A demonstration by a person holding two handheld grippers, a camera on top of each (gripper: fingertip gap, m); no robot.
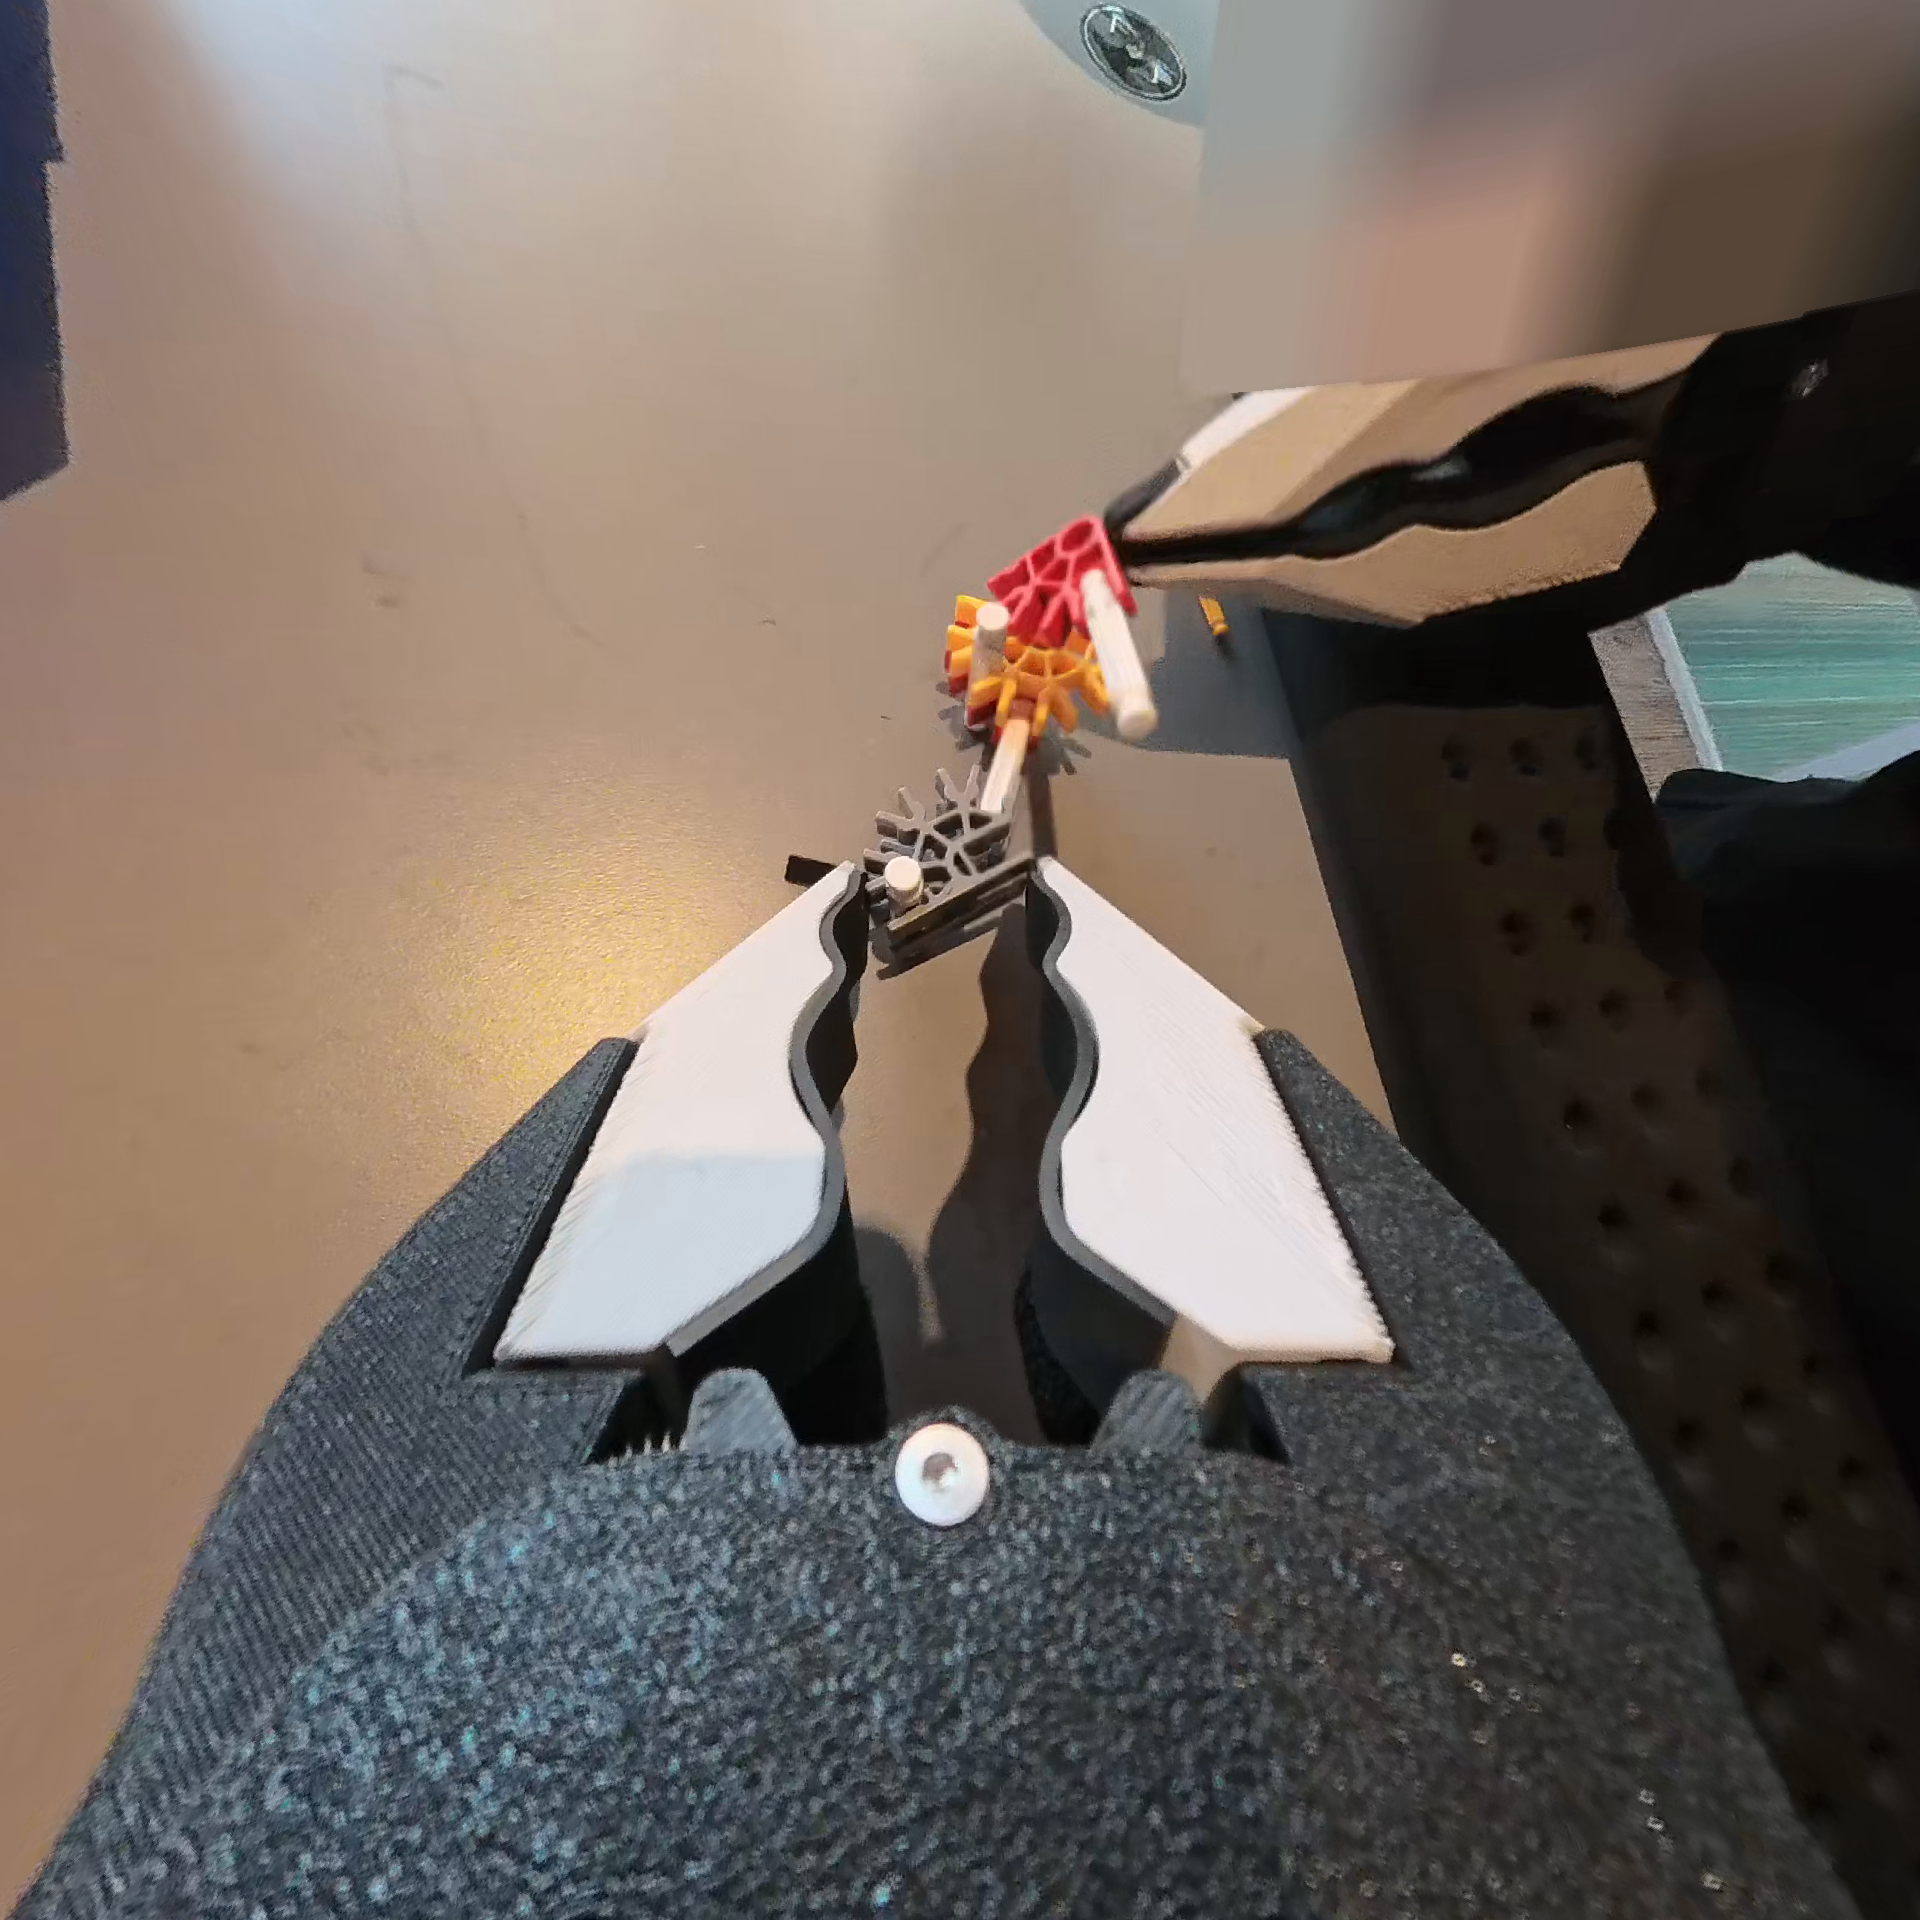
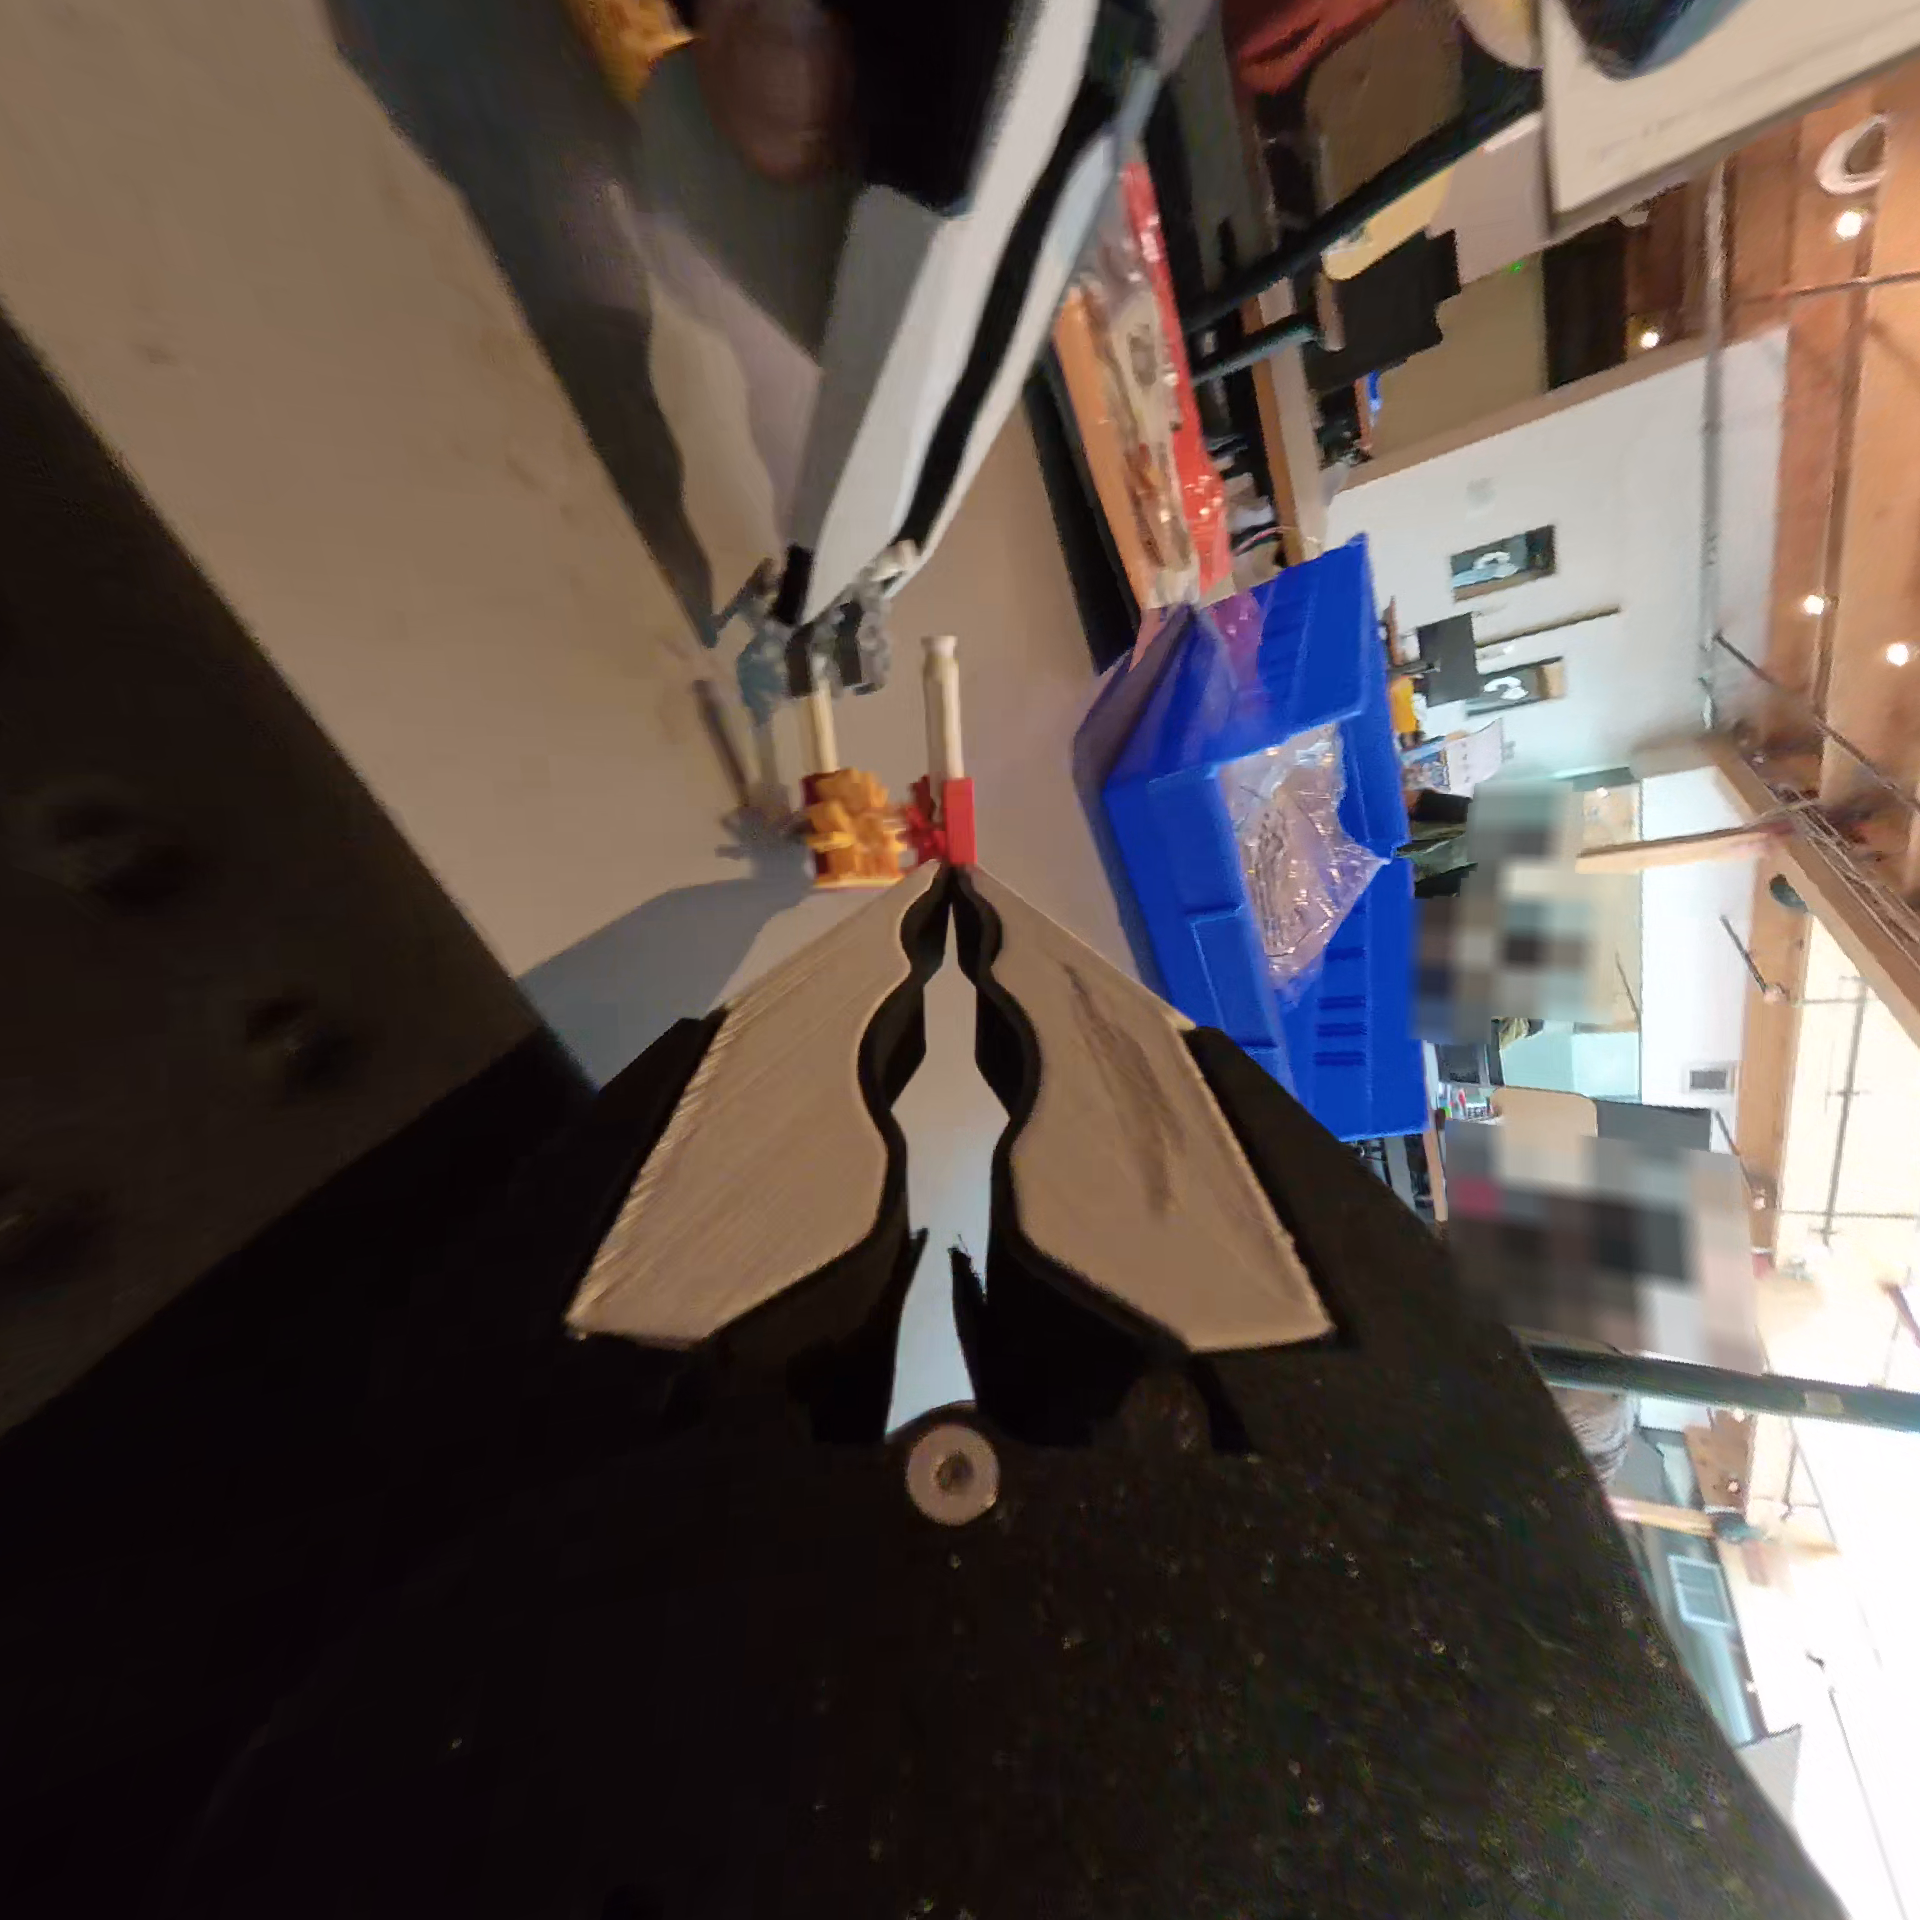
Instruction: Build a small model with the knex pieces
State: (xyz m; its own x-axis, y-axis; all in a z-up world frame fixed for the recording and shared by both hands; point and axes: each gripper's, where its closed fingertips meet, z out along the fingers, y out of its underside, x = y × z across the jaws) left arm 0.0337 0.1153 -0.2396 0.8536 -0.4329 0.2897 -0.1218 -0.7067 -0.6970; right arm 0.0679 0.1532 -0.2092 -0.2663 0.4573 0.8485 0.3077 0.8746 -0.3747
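A small toy construction of plastic connectors and white rods is held just above the tan table [image 1: 436, 582]. My left gripper [image 1: 943, 902] is shut on its grey connector [image 1: 951, 857], which carries a short white peg. A white rod [image 1: 1006, 774] runs from there up to orange-yellow connectors [image 1: 1023, 681]. My right gripper [image 2: 954, 875] is shut on the red connector [image 2: 958, 816], which has a white rod [image 2: 940, 707] sticking out. The right gripper also shows in the left wrist view [image 1: 1117, 545], pinching the red connector [image 1: 1055, 582]. The left gripper shows in the right wrist view [image 2: 831, 623].
A dark perforated chair or panel [image 1: 1579, 1039] stands at the table's right edge. A small yellow piece [image 1: 1214, 615] lies near that edge. A blue bin [image 2: 1257, 831] holding a clear plastic bag sits beyond the table. A round white base [image 1: 1122, 52] is at the far end. About 7 cm separates my left fingertips from my right.
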